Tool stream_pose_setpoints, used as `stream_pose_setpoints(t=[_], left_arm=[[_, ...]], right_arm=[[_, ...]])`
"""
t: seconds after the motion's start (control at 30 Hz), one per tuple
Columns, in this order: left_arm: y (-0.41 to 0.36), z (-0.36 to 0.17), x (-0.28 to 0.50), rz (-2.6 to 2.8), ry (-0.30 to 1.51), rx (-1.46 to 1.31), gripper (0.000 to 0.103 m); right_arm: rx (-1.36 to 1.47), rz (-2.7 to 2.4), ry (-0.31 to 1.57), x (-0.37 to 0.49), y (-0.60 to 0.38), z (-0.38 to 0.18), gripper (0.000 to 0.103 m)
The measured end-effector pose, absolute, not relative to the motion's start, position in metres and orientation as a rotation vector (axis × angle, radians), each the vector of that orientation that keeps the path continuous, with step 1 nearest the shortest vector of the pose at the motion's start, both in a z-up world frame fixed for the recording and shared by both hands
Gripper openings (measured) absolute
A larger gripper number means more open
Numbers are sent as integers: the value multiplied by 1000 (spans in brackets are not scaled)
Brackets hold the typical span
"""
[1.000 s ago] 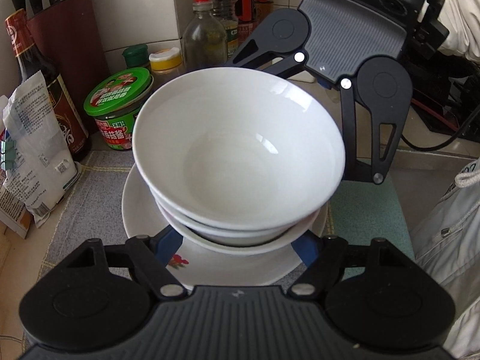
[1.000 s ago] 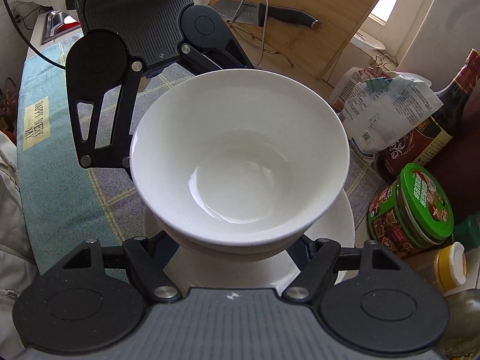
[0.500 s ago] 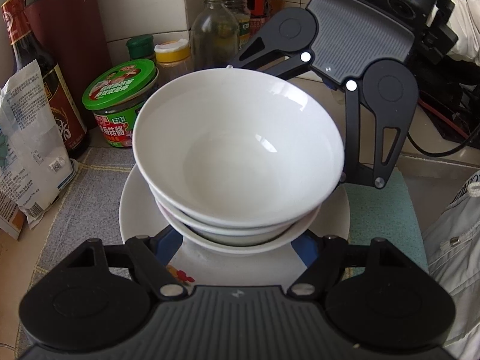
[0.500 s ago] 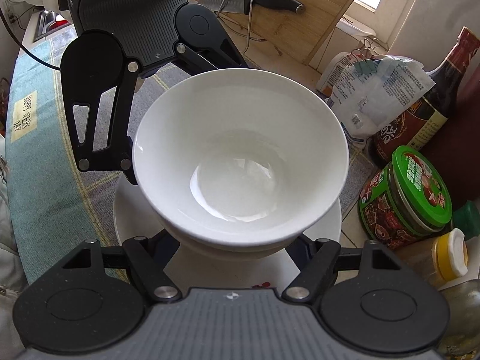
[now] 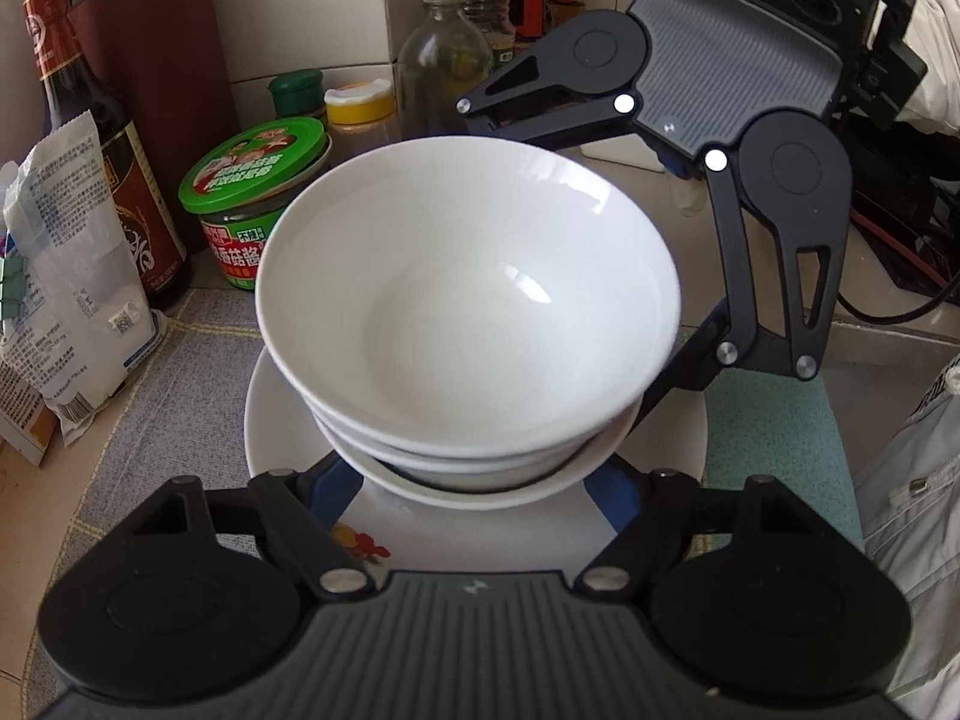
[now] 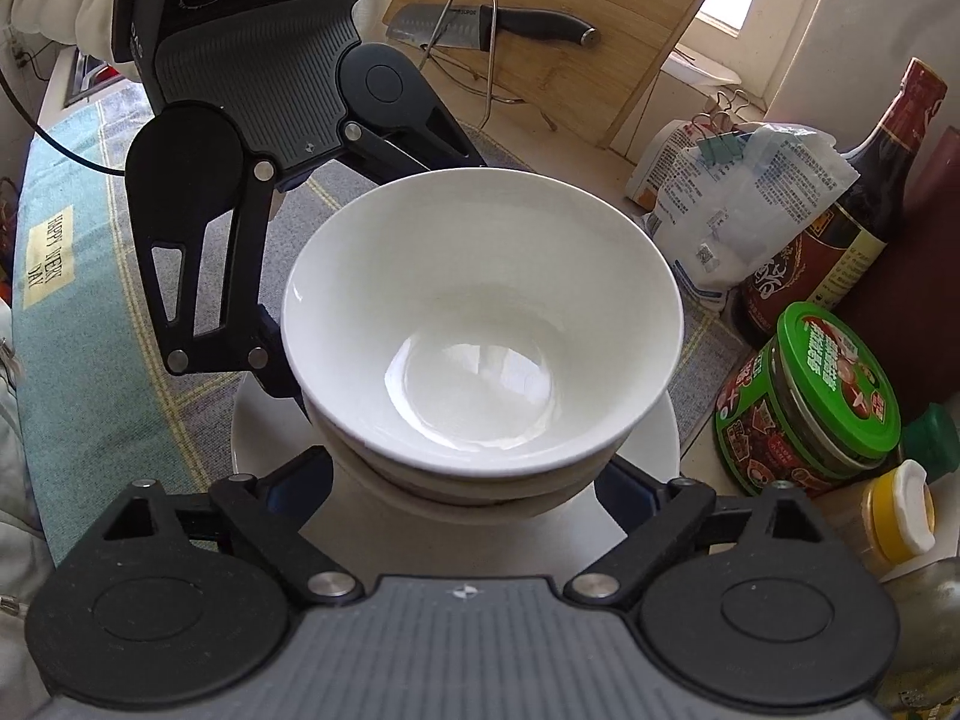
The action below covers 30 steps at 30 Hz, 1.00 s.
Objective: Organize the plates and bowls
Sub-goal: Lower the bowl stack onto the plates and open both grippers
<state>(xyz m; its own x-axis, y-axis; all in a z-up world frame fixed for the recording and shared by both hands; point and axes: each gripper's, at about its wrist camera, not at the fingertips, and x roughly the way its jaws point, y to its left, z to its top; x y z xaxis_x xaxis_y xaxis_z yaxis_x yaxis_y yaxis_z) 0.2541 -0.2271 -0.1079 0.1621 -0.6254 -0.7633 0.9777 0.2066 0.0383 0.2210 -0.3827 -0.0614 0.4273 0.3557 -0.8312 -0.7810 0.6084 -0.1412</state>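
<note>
Holding the bowls (image 5: 468, 312) from both sides, I judge I am in the carrying or setting-down step: a nested stack of white bowls sits over the plate (image 5: 270, 420), which lies on the grey mat (image 5: 168, 396) on the bench. Whether the lowest bowl already touches the plate I cannot tell from either view.

My left gripper (image 5: 474, 480) has its fingers spread wide around the base of the stack, blue pads against the lowest bowl on both sides as far as I can see. The right gripper (image 6: 465, 480) does the same from the opposite side, fingers wide and bearing on the stack's foot. Each gripper shows in the other's view, facing it across the bowls.

The next move, as I judge it, calls for keeping the stack level and centred on the plate, lowering both sides together, then releasing evenly so nothing tips. The green-lidded jar (image 5: 258, 186) and the bottles (image 5: 444, 54) stand near, so the right gripper wants a careful retreat.
</note>
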Motion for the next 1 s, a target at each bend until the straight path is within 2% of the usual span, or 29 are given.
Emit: stream_pose_setpoints(t=[0.1,0.37,0.6,1.0], left_arm=[[-220,-101,247,-1235,670,595,93],[-182,-83,215,-1082,578,542,98],[-141,-62,180,-927,456,369,102],[-105,-40,135,-633,620,175,102]], right_arm=[[-568,750,853,217,-384,-60,102],[-550,664,840,198,-382,-50,103],[-488,461,824,169,-360,-33,103],[-52,-162,894,106,-298,-17,103]])
